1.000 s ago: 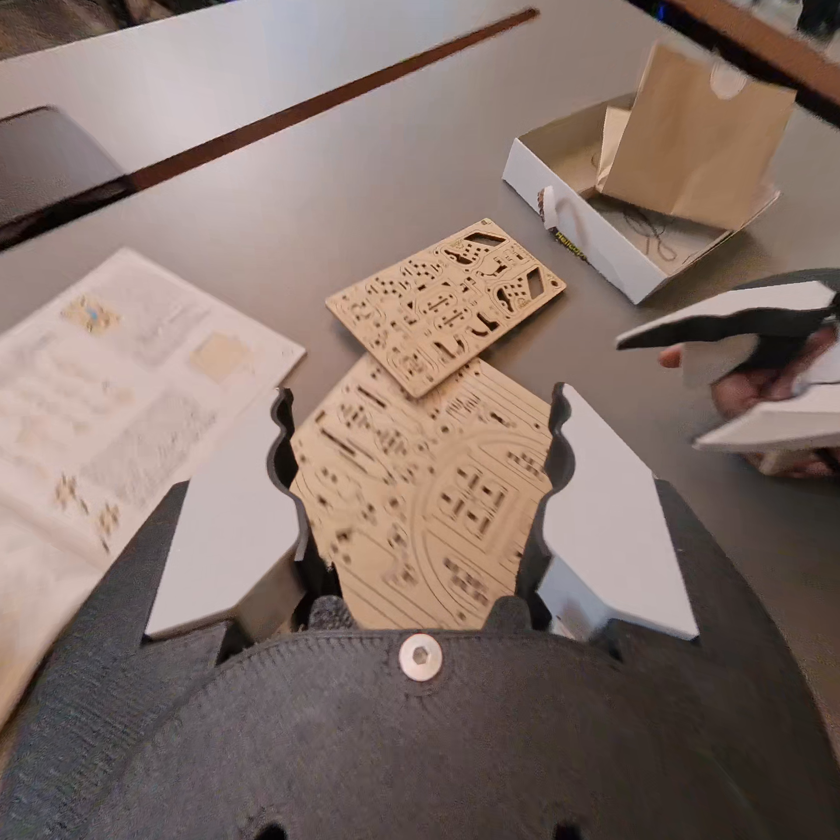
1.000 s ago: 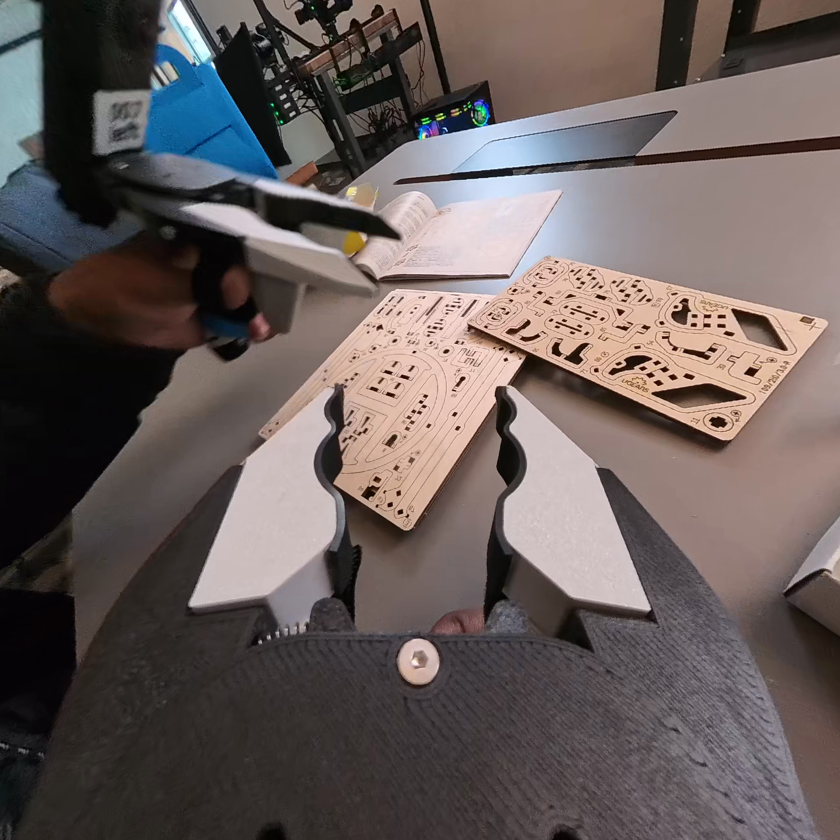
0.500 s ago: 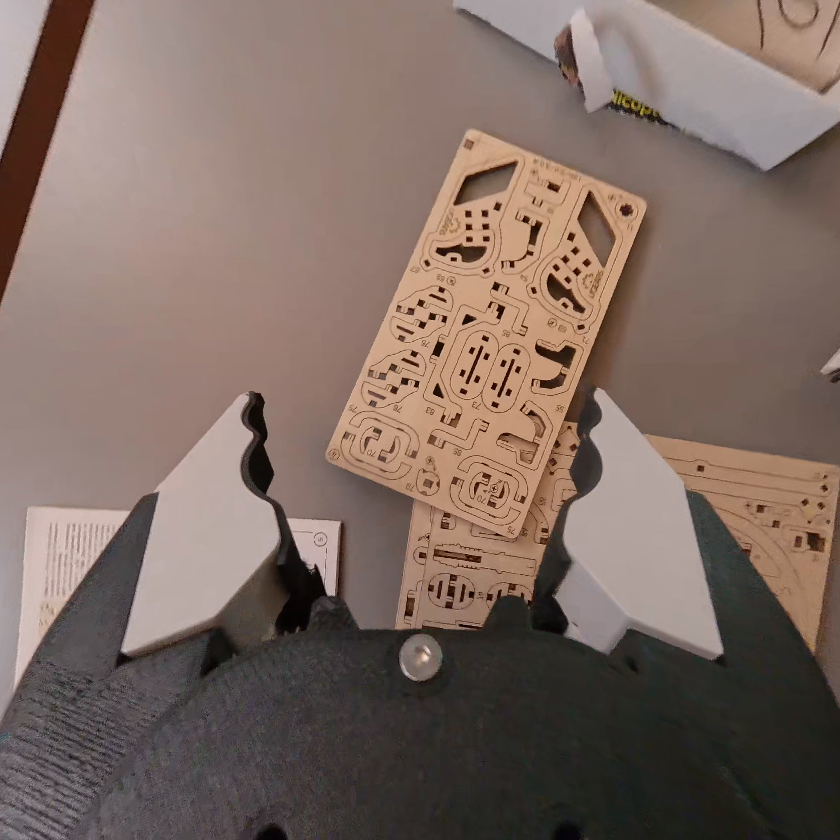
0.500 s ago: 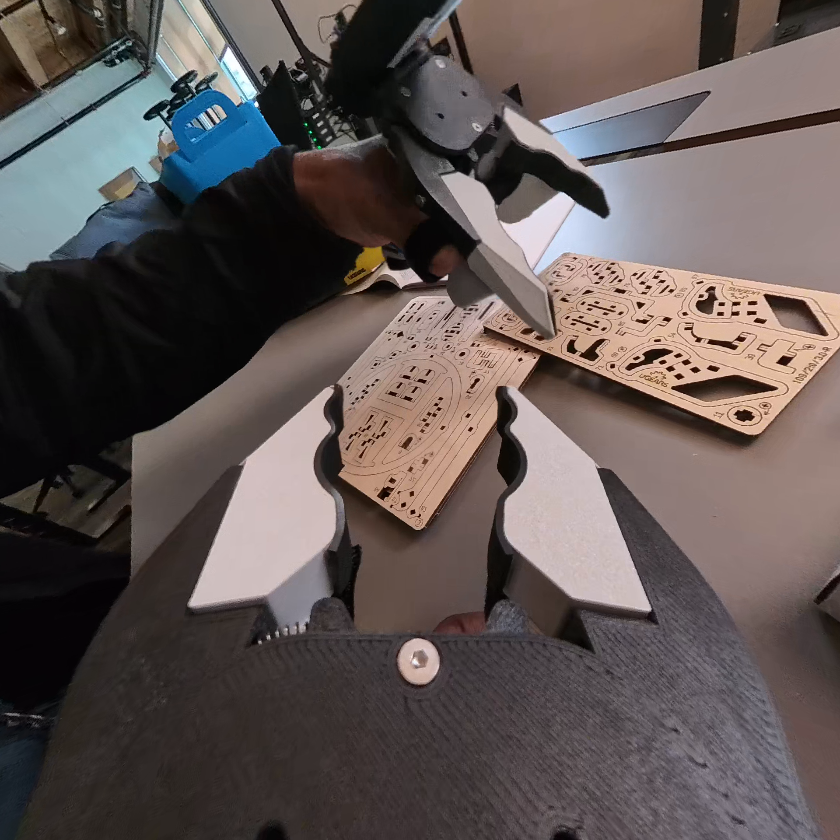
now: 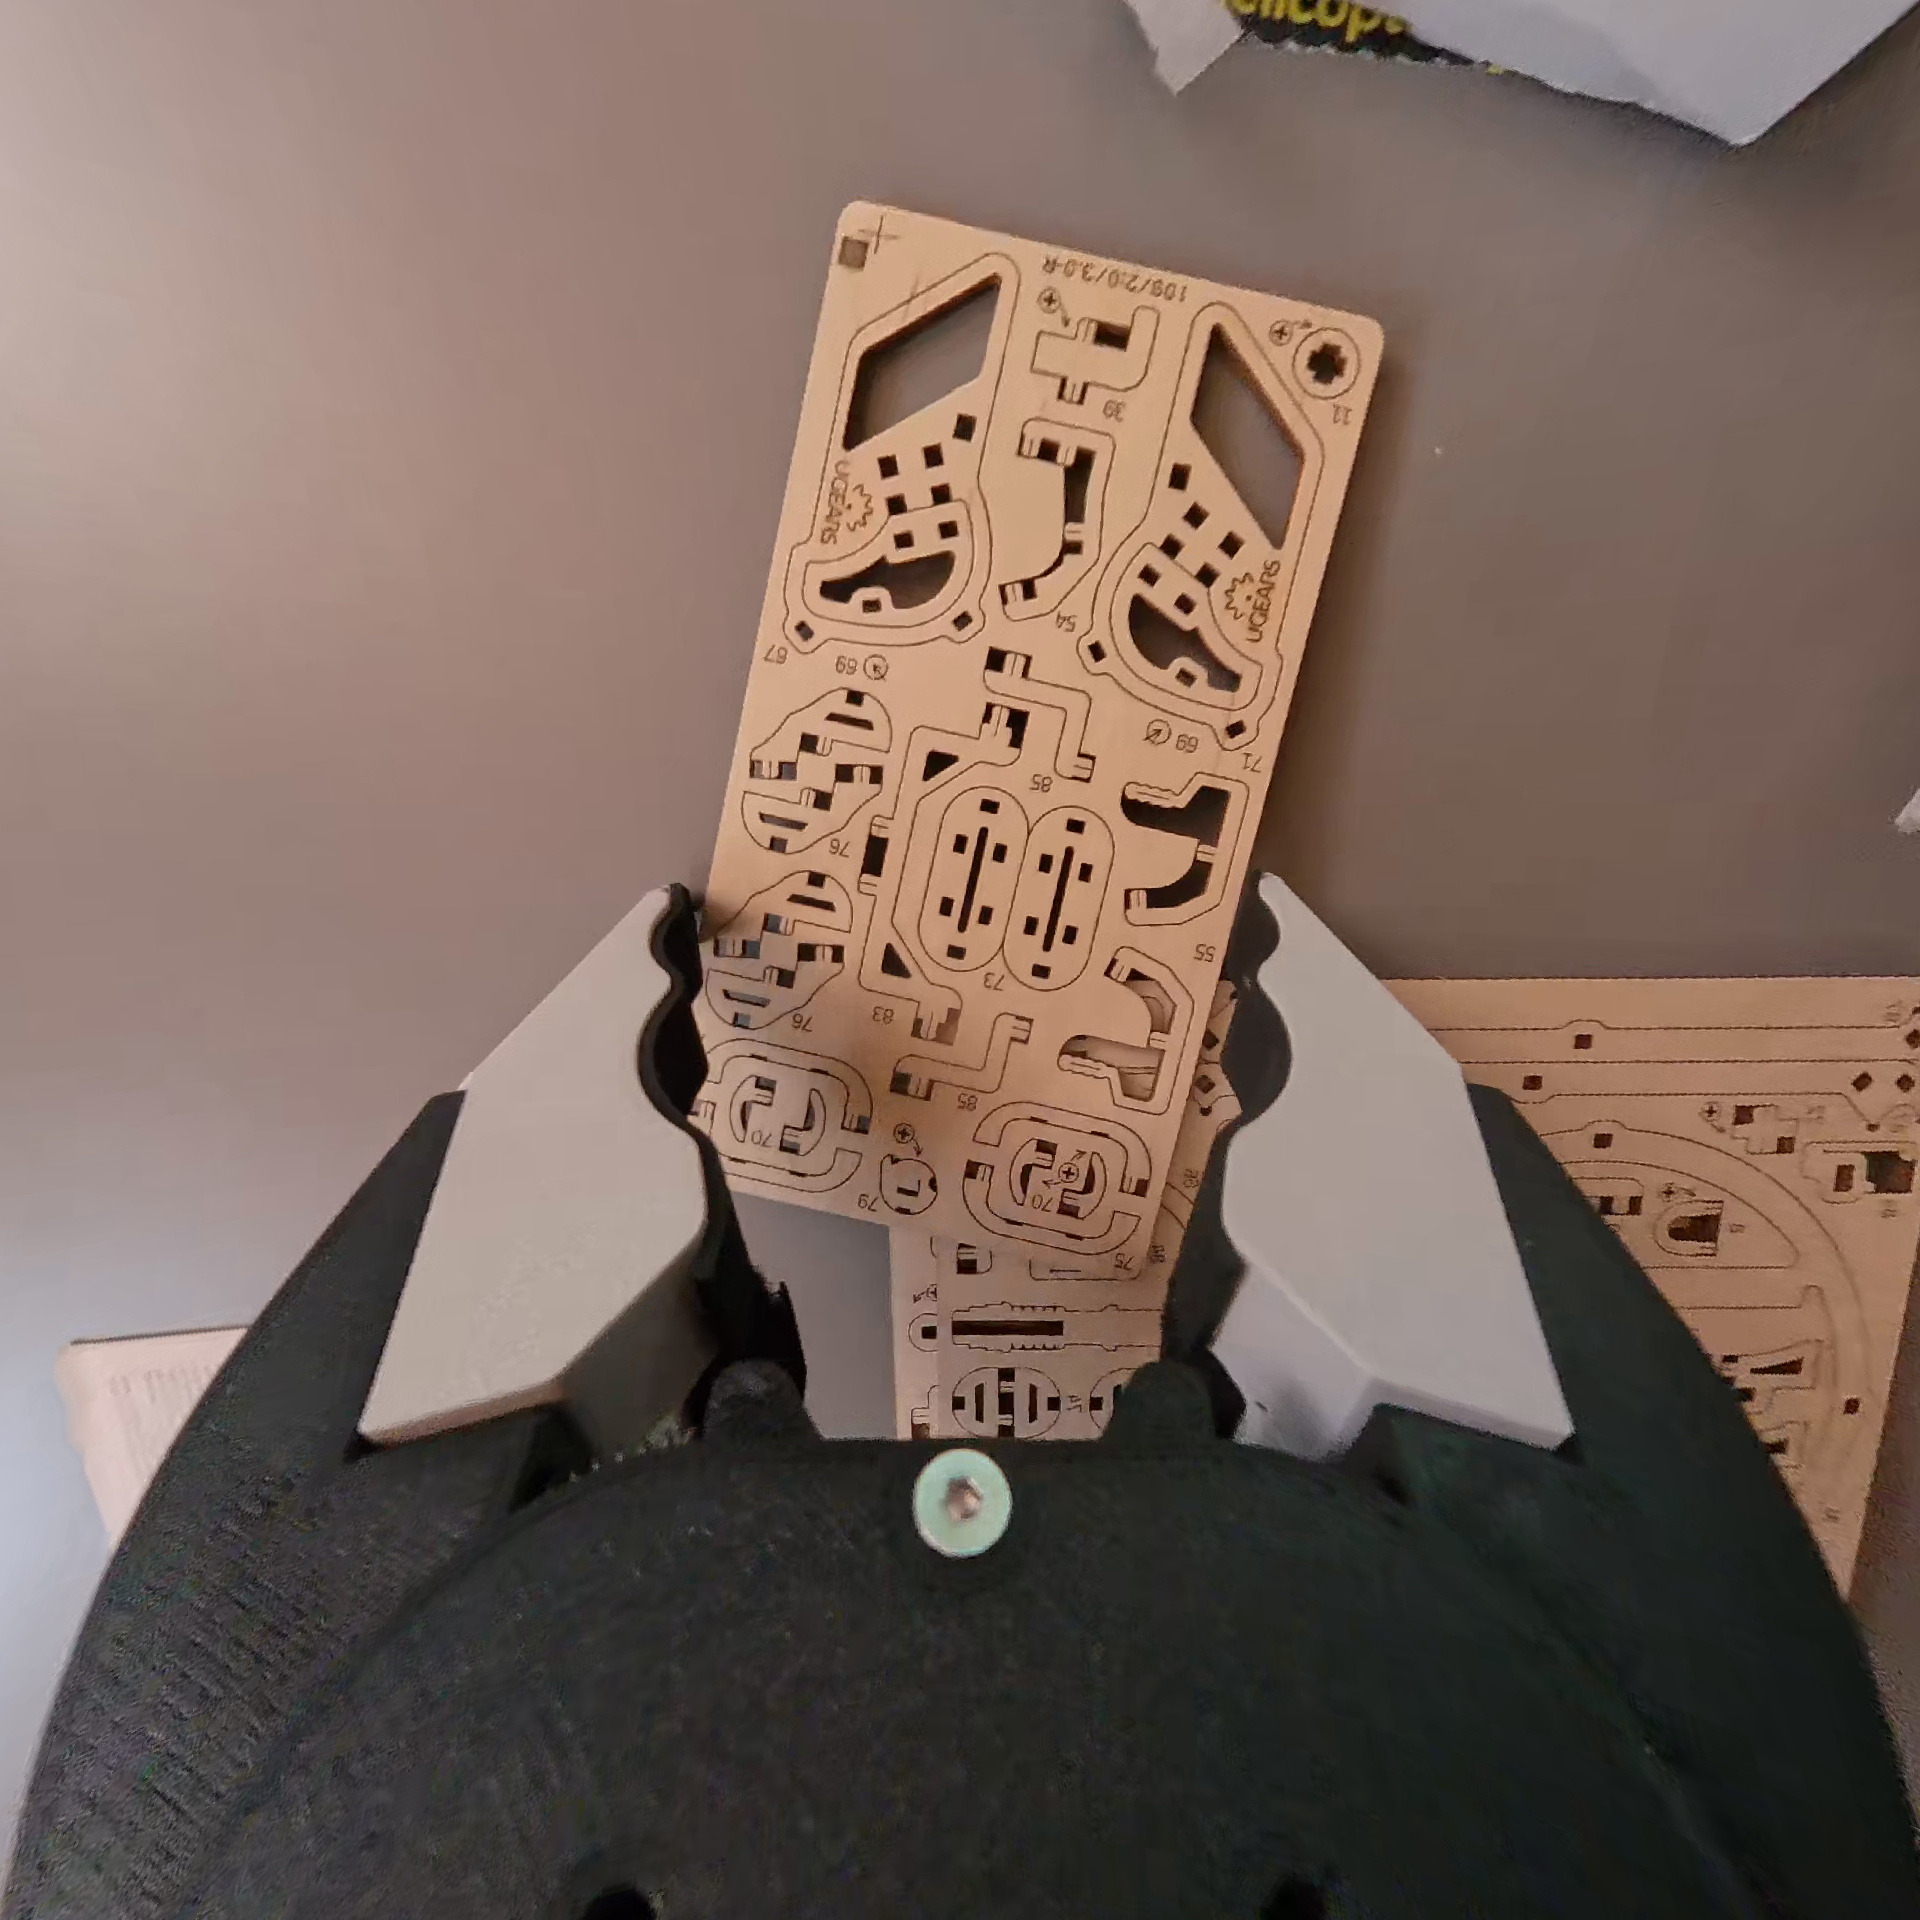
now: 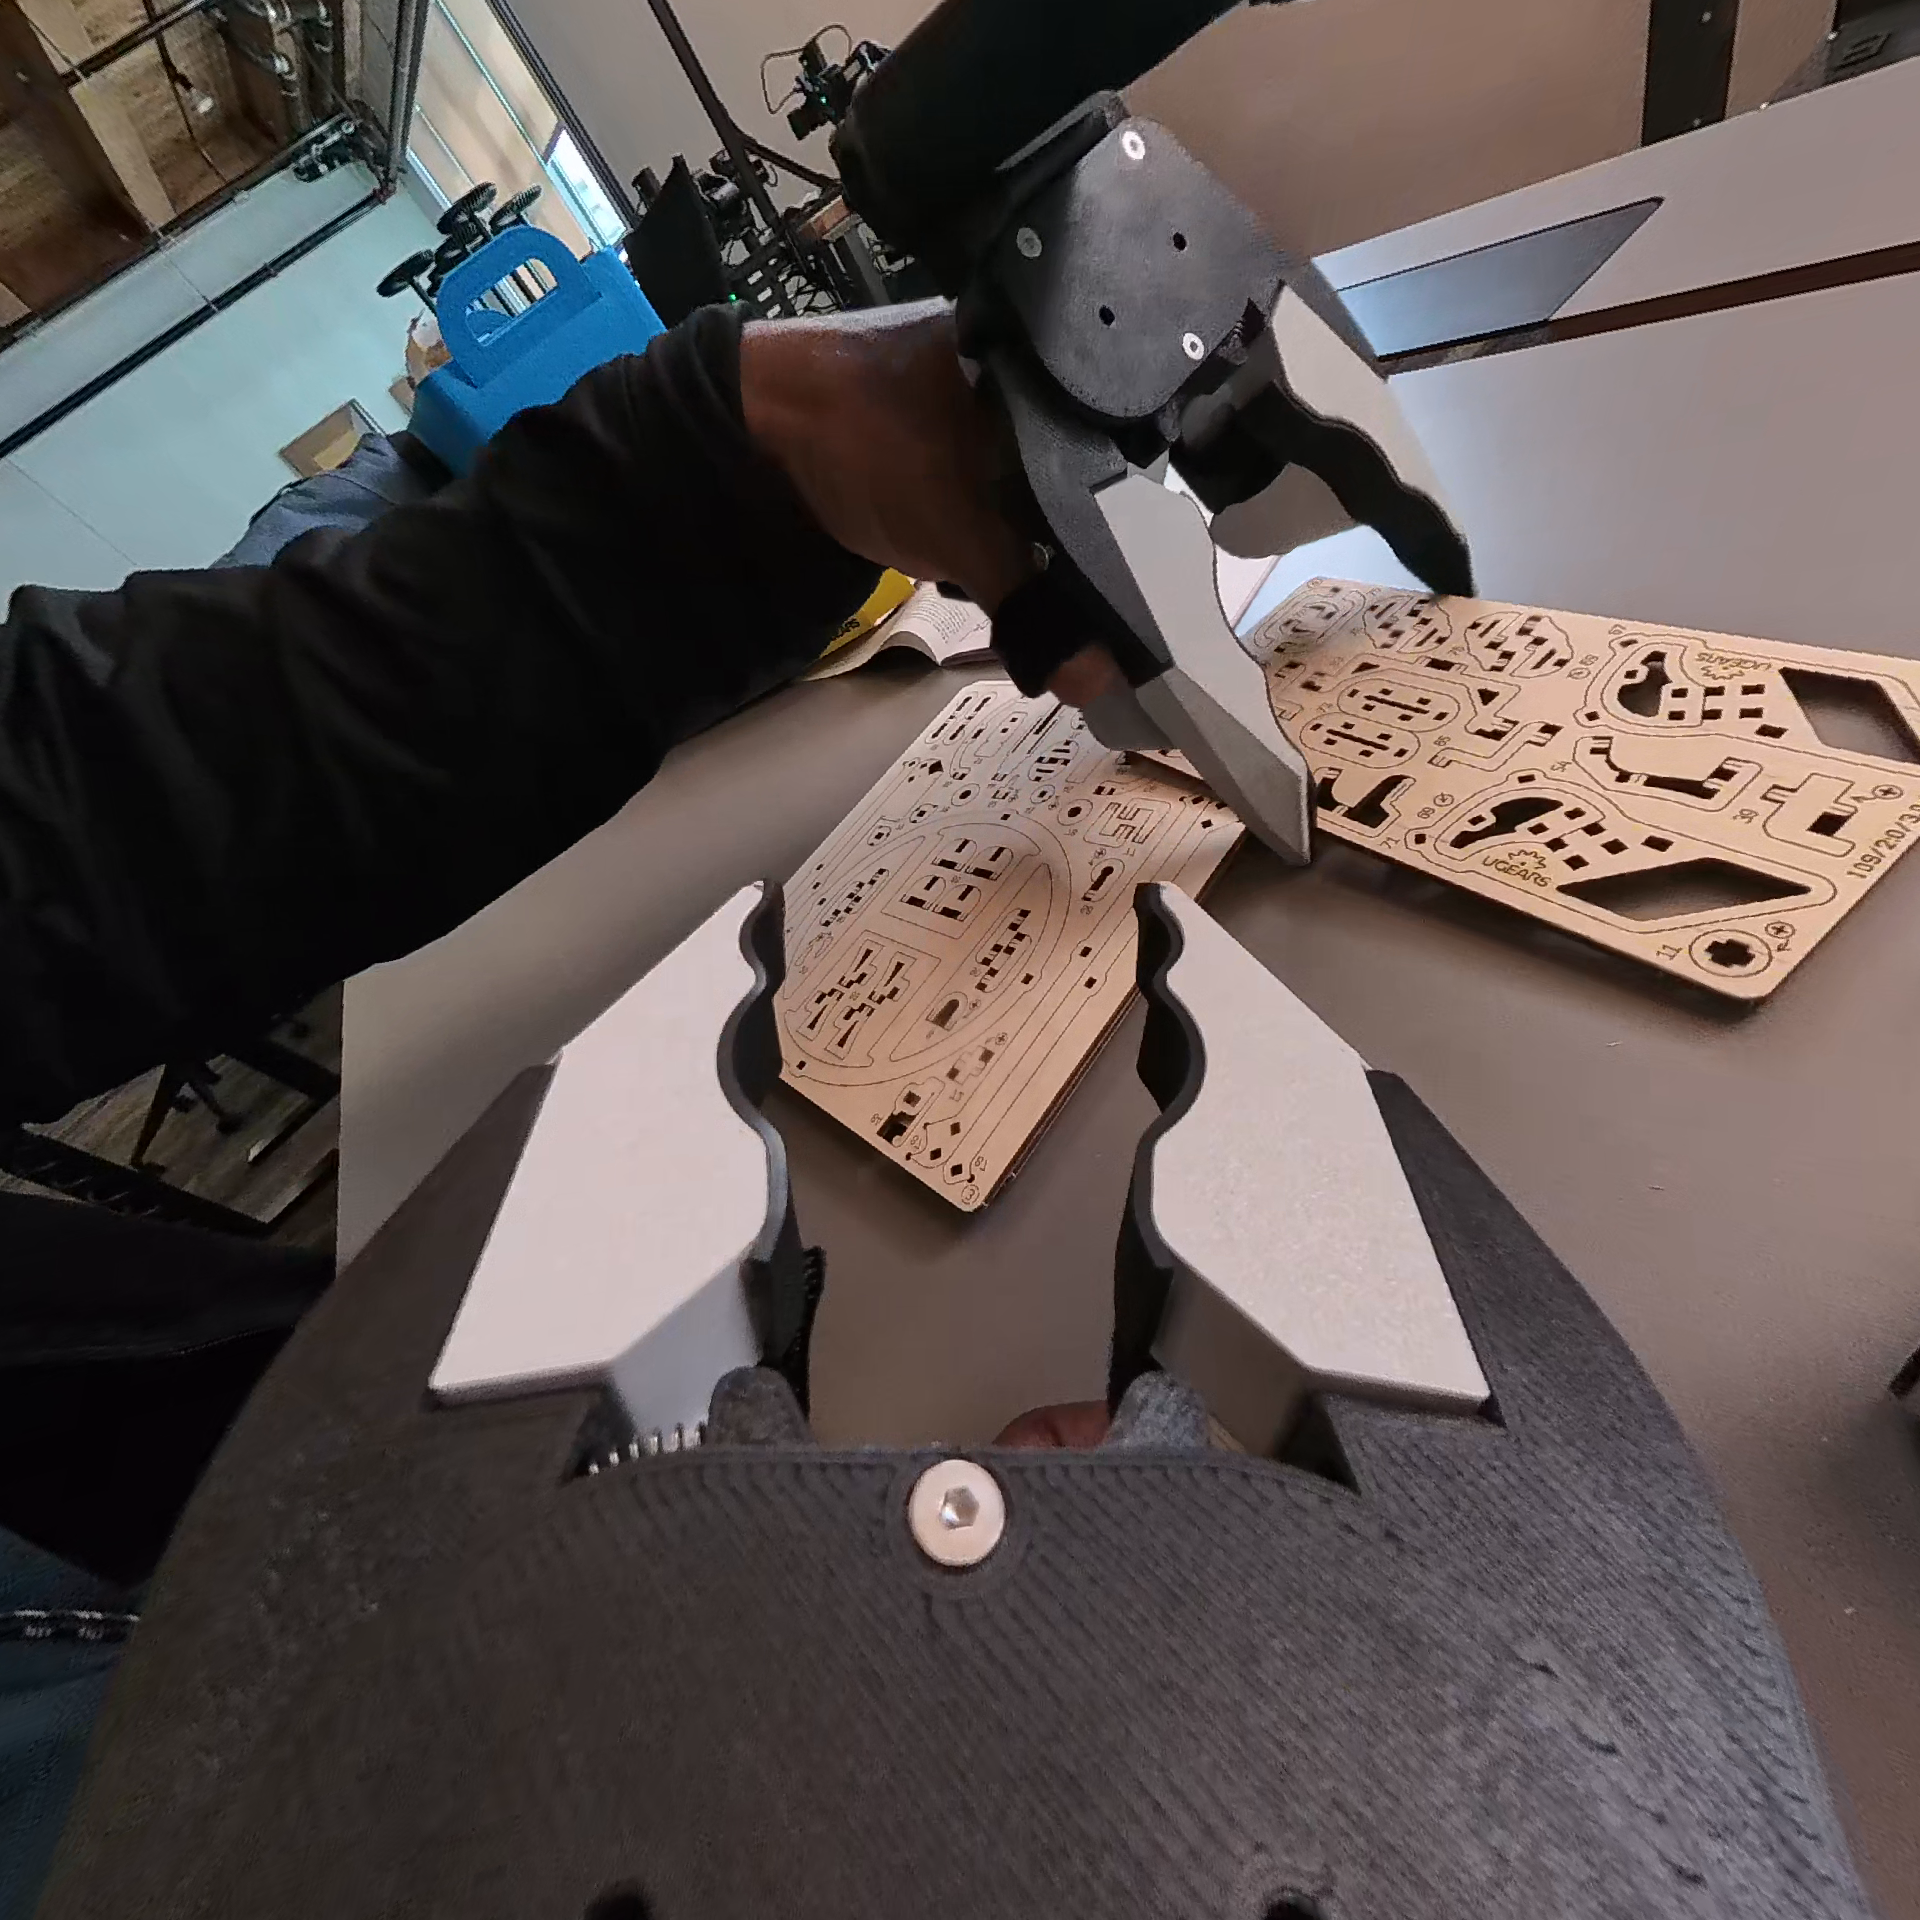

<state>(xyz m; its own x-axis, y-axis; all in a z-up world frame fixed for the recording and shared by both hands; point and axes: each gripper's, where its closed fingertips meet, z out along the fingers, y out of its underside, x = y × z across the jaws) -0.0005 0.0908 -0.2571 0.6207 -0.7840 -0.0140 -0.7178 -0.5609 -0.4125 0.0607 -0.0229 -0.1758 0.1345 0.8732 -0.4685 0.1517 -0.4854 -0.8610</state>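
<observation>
My left gripper point(image 5: 961, 914) straddles the small sheet point(image 5: 1049, 727), jaws spread at its long edges, seemingly not yet pinching, while my right gripper point(image 6: 956, 925) hangs empty, parted, over the big sheet point(image 6: 966, 966).

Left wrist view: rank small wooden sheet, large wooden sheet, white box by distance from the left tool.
1. small wooden sheet: between the open fingers of the left tool.
2. large wooden sheet: partly under it, lower right.
3. white box: top edge, farthest.
</observation>
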